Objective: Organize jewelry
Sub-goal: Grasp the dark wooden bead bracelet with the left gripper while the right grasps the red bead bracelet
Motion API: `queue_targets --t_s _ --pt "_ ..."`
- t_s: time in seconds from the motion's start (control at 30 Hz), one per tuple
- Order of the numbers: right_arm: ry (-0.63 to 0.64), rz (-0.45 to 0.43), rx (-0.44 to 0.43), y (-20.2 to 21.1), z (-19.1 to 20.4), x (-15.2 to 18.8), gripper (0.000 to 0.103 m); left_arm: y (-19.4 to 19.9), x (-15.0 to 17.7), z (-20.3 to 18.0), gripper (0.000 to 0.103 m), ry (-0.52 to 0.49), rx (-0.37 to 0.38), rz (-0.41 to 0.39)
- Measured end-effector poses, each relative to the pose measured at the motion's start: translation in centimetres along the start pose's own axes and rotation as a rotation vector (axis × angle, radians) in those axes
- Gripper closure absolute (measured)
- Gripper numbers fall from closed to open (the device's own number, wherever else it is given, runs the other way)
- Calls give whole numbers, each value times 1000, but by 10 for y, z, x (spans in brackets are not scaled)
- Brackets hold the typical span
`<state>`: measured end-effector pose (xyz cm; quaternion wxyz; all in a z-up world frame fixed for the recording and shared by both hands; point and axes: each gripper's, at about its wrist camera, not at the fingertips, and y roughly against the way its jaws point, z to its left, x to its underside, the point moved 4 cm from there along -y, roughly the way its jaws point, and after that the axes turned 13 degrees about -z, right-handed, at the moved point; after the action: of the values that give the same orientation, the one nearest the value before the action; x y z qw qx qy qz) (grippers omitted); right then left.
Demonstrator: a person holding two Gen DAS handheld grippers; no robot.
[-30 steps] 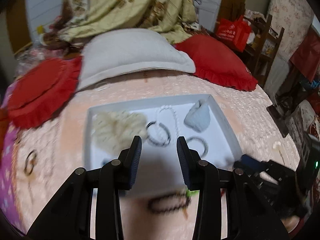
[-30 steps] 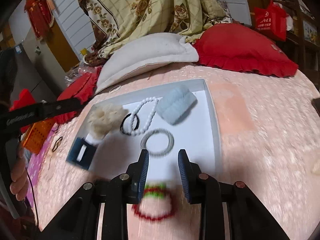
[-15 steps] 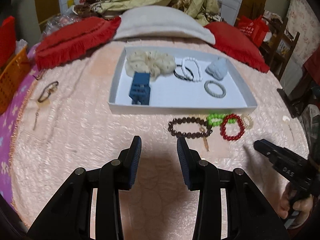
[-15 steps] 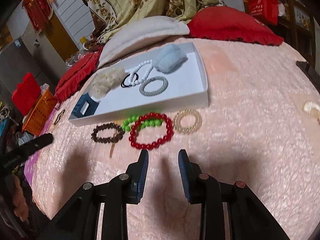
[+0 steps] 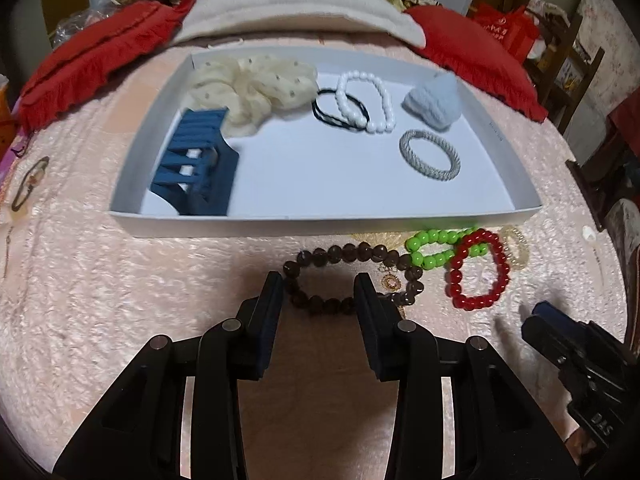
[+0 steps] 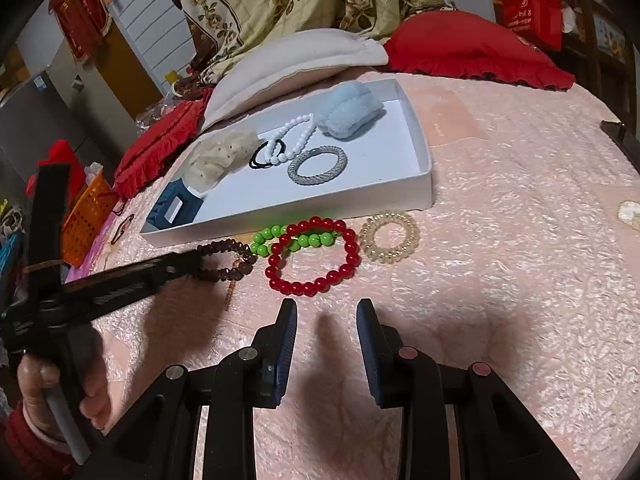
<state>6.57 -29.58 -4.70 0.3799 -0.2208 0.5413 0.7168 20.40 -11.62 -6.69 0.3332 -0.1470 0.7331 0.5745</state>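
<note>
Nearest the left wrist camera, the left gripper is low over the pink bedspread with its jaws wide apart and nothing between them; the near arc of the brown bead bracelet lies on the cover just ahead of the fingertips. The right gripper also has its jaws wide and empty, its tips just short of the red bead bracelet.

Beyond the brown bracelet, to its right, the green bead bracelet lies partly under the red one, and a clear coiled hair tie sits just beside the red beads. All four lie on the bedspread just outside the near wall of the white tray.

Inside the tray, a blue ring holder stands at the near left, a silver woven bracelet lies at the right, and farther back are a cream scrunchie, a black hair tie under a white bead bracelet, and a pale blue scrunchie.

Behind the tray are a white pillow and red cushions.
</note>
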Motion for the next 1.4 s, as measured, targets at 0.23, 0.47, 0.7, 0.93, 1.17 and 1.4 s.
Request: queue_targets --t_s 0.23,0.47,0.7,0.93,1.17,1.4 --pt "-10 -7 1 -8 -2 -5 74 4 11 10 95 3 -17 18" --pt "9 2 6 -17 -1 -8 74 24 30 43 95 83 -12 21" --pt "39 22 26 -40 8 -14 74 23 28 41 94 78 -16 -3" --pt "58 1 67 -52 13 -14 74 18 25 32 94 42 -36 -38" --pt "44 7 49 -56 13 -17 94 27 27 27 96 31 -19 -30" --pt "-6 -37 -23 -23 12 -24 94 74 13 27 96 27 8 -107"
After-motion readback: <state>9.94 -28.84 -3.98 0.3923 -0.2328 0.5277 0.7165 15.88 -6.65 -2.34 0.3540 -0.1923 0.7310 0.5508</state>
